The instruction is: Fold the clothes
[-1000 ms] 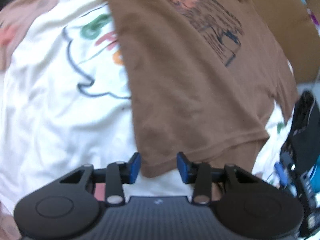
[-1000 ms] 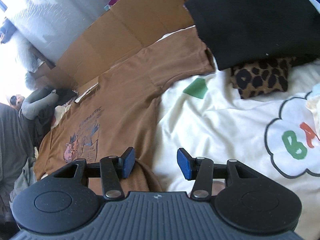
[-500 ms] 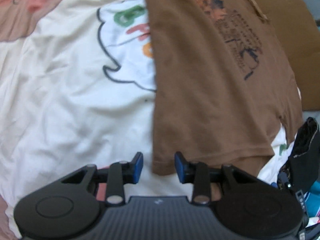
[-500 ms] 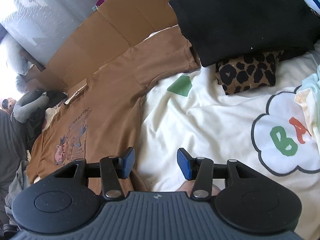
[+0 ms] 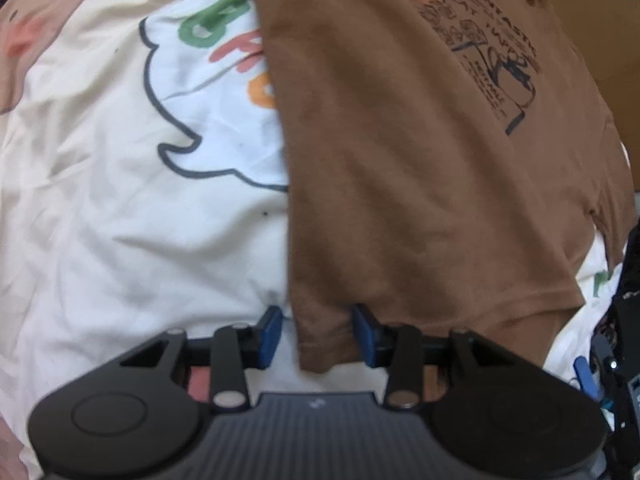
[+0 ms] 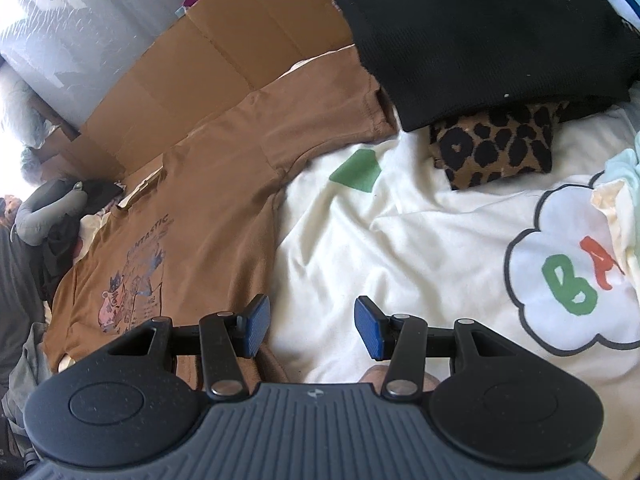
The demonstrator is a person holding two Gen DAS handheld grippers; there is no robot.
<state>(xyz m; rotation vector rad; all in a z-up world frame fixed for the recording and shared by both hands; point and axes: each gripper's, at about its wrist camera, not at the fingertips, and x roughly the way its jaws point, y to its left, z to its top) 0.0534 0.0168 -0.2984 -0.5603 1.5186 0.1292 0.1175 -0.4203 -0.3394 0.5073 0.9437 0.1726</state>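
My left tongs (image 5: 316,334) are opening astride the brown T-shirt (image 5: 420,168) hem corner, for lifting; my right tongs (image 6: 312,326) gape empty over the bedsheet (image 6: 400,240) beside it.

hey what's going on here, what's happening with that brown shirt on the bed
A person with a claw in each hand is about to fold a brown T-shirt that lies flat, print up, on a cream bedspread. The left claw straddles the shirt's bottom hem corner, its jaws opening, pads not pressing on the cloth. The right claw is open beside the shirt's side edge, holding nothing. No fold is made yet. A black garment lies nearby.
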